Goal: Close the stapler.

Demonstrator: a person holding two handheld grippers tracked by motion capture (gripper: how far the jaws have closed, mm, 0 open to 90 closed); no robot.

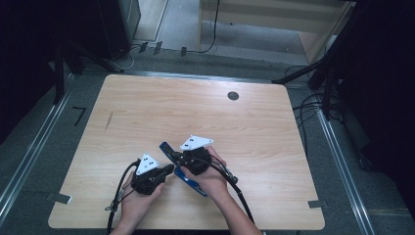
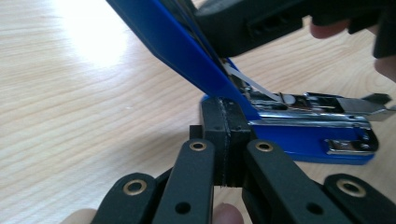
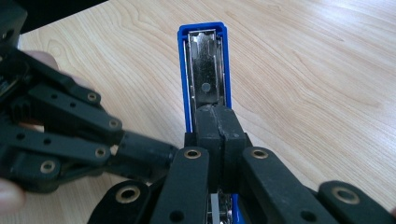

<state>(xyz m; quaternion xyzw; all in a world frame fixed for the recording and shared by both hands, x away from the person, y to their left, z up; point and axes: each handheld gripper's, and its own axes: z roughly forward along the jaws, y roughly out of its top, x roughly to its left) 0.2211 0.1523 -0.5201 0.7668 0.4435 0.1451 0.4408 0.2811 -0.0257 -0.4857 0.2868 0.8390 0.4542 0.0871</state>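
A blue stapler point(image 1: 190, 183) lies near the table's front edge with its lid swung open. In the left gripper view its blue base point(image 2: 303, 140) with the metal staple rail lies flat, and the lid point(image 2: 173, 42) slants up to the left. My left gripper point(image 2: 226, 140) is shut, with its tips against the base's hinge end and nothing between the jaws. My right gripper point(image 3: 219, 126) is also shut, with its tips resting on the inner metal side of the raised lid point(image 3: 204, 60). From above, the left gripper point(image 1: 170, 168) and the right gripper point(image 1: 175, 156) meet at the stapler.
The wooden table point(image 1: 195, 112) has a round cable hole point(image 1: 233, 95) at the back right and a dark mark point(image 1: 108, 120) at the left. Cables point(image 1: 308, 105) lie on the floor beyond its right edge.
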